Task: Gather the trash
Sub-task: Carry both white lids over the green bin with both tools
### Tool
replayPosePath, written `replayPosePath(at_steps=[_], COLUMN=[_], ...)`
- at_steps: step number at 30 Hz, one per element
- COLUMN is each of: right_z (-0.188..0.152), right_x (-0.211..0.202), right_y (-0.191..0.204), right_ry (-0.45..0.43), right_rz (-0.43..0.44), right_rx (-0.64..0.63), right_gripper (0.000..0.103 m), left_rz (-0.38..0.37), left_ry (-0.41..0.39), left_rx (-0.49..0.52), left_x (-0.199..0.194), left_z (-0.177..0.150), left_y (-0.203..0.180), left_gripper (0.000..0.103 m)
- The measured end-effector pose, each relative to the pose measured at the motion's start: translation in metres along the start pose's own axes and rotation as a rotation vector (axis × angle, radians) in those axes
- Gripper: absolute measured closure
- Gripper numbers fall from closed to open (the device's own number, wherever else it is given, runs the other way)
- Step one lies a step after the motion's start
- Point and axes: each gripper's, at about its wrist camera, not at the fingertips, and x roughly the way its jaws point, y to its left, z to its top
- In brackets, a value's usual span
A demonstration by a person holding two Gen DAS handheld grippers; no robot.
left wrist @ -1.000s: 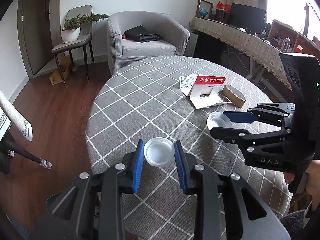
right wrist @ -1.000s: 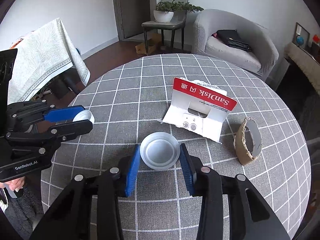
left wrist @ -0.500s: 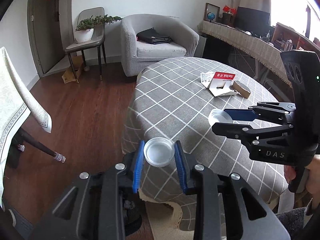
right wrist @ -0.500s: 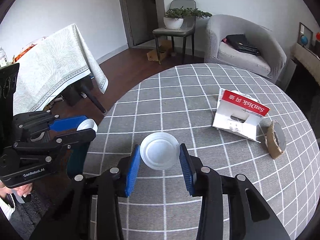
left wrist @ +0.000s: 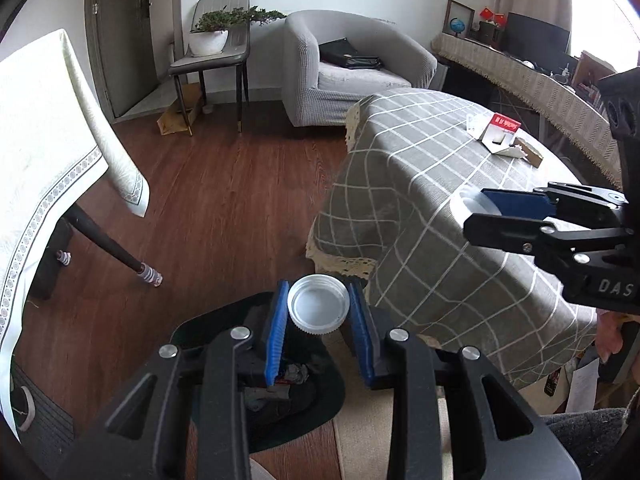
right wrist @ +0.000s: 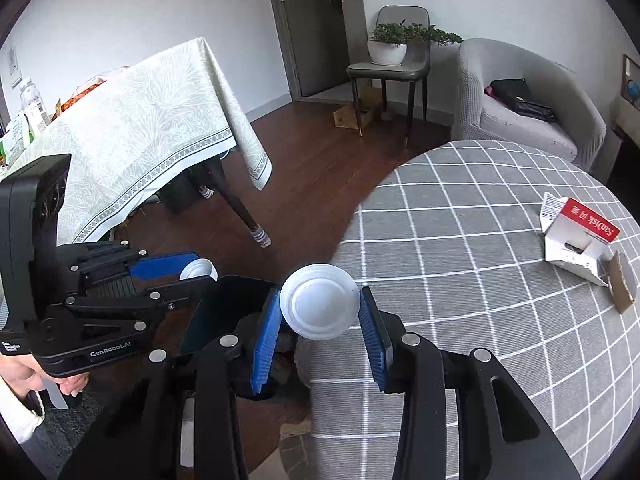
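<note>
White plastic all round here: the left tongs (left wrist: 319, 322) are clenched on a small round white plastic screw cap (left wrist: 318, 309), hollow side up with a ribbed rim, held over the dark round trash bin (left wrist: 320, 404) on the wood floor. Right tongs (right wrist: 319, 330) are gripping a bigger white disc-shaped plastic lid (right wrist: 319, 306) with a raised centre ring, near the edge of the grey checked tabletop (right wrist: 500, 280). Looks like the drop-off step to me. Next move is probably just opening the left pair over the bin, then swinging the right one across. Red-and-white cardboard package (right wrist: 576, 242) and brown cardboard ring (right wrist: 622, 284) are left on the cloth.
</note>
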Motion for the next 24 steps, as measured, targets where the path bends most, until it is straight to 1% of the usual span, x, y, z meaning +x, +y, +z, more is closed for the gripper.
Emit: replayPosePath(at_steps=[6,9,14,19,24], right_z=[0.001,0.003,0.006,0.009,0.011], right_x=[0.014,0.024,0.044,0.067,0.089], right_y=[0.028,0.036,0.049,0.061,0.07], right_ry=[0.009,0.017,0.043,0.072,0.099], right_rz=[0.027,0.04,0.058,0.07,0.08], right_rx=[-0.021,-0.023,-0.029,-0.044,-0.049], right_gripper=[0.063,0.063,0.063,0.063,0.063], left_rz=[0.038,0.051,0.059,0.027,0.041], left_ry=[0.051,0.083,0.139,0.201,0.229], left_rx=[-0.019,-0.048,-0.093,-0.173,-0.169], left_x=[0.011,0.017,0.028,0.042,0.046], left_z=[-0.022,-0.03,-0.045,-0.059,-0.071], left_y=[0.028,0.046,0.069,0.093,0.101], left_gripper=[0.07,0.07,0.07,0.07,0.07])
